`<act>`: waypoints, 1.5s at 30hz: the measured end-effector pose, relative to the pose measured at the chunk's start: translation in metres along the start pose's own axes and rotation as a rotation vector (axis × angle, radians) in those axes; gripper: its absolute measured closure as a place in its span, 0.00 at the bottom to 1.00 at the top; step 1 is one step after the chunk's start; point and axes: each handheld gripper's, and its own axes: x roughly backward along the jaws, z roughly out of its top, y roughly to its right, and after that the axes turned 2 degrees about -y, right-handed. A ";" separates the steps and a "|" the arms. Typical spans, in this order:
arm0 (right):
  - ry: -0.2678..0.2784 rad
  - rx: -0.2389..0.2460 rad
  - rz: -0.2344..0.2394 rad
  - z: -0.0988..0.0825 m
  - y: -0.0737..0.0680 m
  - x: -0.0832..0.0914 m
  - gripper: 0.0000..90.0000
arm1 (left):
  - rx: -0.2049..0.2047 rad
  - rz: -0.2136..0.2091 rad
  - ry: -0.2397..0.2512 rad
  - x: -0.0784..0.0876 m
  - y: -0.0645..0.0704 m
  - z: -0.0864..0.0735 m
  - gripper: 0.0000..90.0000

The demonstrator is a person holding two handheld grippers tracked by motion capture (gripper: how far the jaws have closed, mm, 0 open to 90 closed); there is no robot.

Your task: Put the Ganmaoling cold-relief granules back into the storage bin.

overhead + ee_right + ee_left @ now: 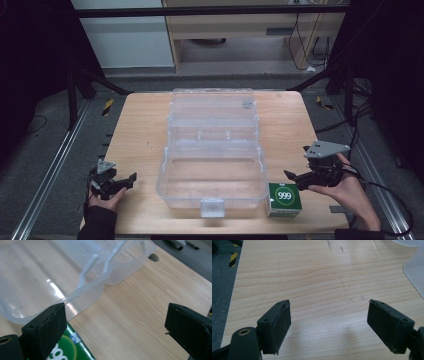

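A clear plastic box stands open in the middle of the wooden table, its lid laid back toward the far side. It looks empty. A small green and white carton marked 999 stands at the box's front right corner. My right gripper hovers just right of the carton, jaws open with nothing between them. In the right gripper view the carton lies below the left jaw and the box wall is ahead. My left gripper rests at the table's front left, open over bare wood.
The table's left edge runs close to my left gripper, with grey floor and a yellow-black marker beyond it. Metal rails flank the table. A white latch sticks out from the box's front wall.
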 end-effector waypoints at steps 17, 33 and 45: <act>-0.175 0.182 0.139 0.009 -0.019 -0.005 0.03 | -0.005 -0.001 -0.009 -0.001 0.000 0.000 0.20; -0.283 0.298 0.238 0.003 -0.034 -0.011 0.01 | -0.008 -0.003 -0.012 -0.002 0.000 0.000 0.20; -0.352 0.355 0.285 -0.006 -0.041 -0.023 0.01 | -0.007 -0.002 -0.012 -0.002 0.000 -0.001 0.20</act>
